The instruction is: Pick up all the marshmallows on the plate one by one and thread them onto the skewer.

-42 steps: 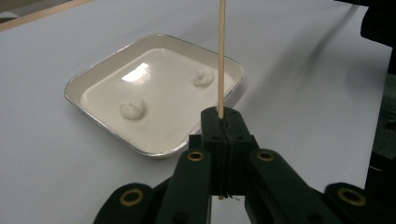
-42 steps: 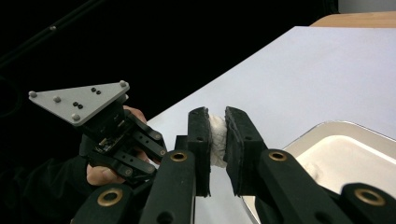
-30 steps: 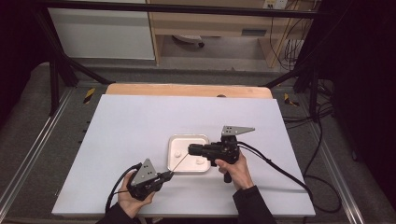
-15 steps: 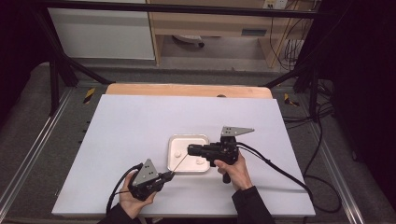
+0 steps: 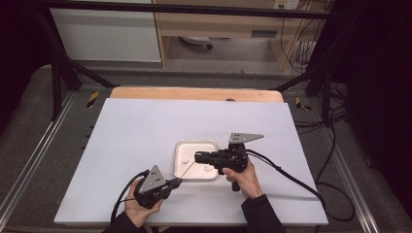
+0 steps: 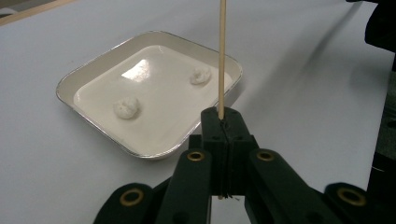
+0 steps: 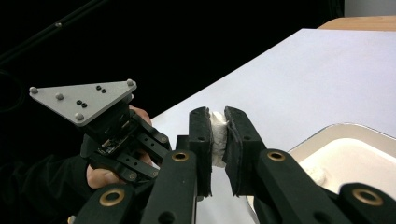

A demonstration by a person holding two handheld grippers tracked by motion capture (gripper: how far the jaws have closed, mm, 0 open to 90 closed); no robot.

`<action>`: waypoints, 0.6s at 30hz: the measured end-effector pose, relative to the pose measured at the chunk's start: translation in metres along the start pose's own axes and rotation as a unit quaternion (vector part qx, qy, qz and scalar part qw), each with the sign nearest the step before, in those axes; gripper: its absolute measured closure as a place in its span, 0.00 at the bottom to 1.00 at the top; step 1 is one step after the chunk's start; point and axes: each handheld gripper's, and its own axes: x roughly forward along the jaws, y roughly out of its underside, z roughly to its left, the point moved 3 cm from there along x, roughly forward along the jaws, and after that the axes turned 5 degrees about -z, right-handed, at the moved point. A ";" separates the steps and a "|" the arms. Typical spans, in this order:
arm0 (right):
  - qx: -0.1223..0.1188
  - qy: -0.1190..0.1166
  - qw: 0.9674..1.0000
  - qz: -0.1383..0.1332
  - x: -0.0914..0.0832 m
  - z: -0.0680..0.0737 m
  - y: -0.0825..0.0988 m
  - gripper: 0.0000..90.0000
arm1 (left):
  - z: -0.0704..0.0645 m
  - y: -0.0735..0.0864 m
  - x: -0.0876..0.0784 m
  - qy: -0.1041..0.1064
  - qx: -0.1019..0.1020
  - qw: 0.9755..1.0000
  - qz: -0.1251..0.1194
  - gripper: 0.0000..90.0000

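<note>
Two white lumps (image 6: 126,107) lie in the tray (image 6: 93,70) (apart); left gripper (image 6: 223,122) clamps skewer (image 6: 222,56), right gripper (image 7: 219,135) pinches another lump (image 7: 217,135).

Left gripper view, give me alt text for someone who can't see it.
The left gripper, jaws shut, clamps a thin wooden skewer that rises straight up the frame. Beyond it on the white table, a shallow square white tray holds two small white lumps, set apart from each other.
</note>
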 end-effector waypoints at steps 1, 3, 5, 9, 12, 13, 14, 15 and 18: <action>0.000 0.000 1.000 0.000 0.000 0.000 0.000 0.91 | 0.000 0.000 0.000 0.000 -0.001 1.000 0.000 0.99; 0.000 -0.002 1.000 0.000 0.000 0.000 0.000 0.91 | -0.001 0.000 0.000 0.000 0.002 1.000 0.000 0.99; -0.001 -0.002 1.000 0.000 0.000 0.001 0.001 0.91 | -0.001 0.000 0.001 0.000 0.003 1.000 0.002 0.99; -0.004 -0.002 1.000 0.002 0.000 0.001 0.002 0.91 | -0.001 0.000 0.001 -0.002 0.005 1.000 0.003 0.99; -0.005 -0.002 1.000 0.001 0.001 0.001 0.002 0.91 | -0.001 0.000 0.001 -0.001 0.005 1.000 0.003 0.99; -0.005 -0.003 1.000 0.001 0.001 0.001 0.002 0.91 | -0.002 0.000 0.001 -0.001 0.006 1.000 0.003 0.99; -0.004 -0.003 1.000 0.000 0.001 0.001 0.002 0.91 | -0.002 0.000 0.001 -0.002 0.005 1.000 0.002 0.99; -0.006 -0.005 1.000 0.000 0.001 0.001 0.003 0.91 | -0.002 0.000 0.002 -0.001 0.004 1.000 0.002 0.99; -0.006 -0.007 1.000 -0.002 0.001 0.002 0.003 0.91 | -0.002 -0.001 0.002 0.000 0.003 1.000 0.001 0.99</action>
